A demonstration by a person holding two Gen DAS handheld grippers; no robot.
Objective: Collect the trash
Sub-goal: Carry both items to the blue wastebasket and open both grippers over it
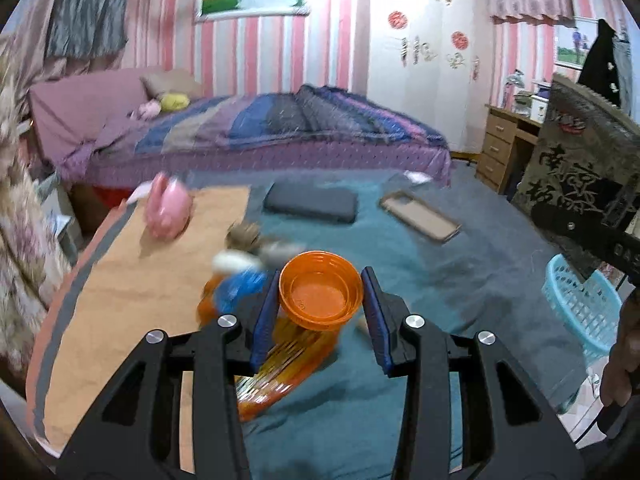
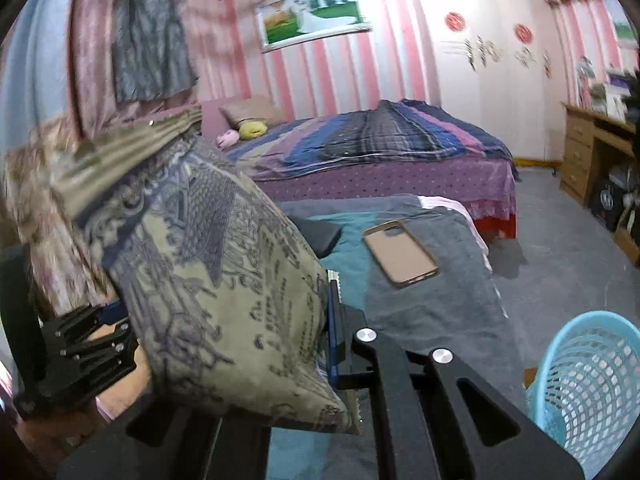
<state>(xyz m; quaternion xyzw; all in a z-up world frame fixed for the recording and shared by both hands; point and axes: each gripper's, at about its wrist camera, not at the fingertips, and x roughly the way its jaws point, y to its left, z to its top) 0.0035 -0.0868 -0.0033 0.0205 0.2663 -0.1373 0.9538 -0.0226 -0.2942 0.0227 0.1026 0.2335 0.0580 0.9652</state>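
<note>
While the left hand-held gripper (image 1: 320, 312) clamps an orange plastic cup (image 1: 321, 290) above the table (image 1: 460, 280), the right hand-held gripper (image 2: 320, 344) is pinched on a printed snack bag (image 2: 224, 272), so both seem mid-pickup. Next, each load likely needs carrying over the blue basket (image 2: 592, 376) beside the table, then releasing. Counted: one cup, one bag, one basket, one phone case (image 2: 398, 254), plus a blurred litter pile (image 1: 240, 268).
</note>
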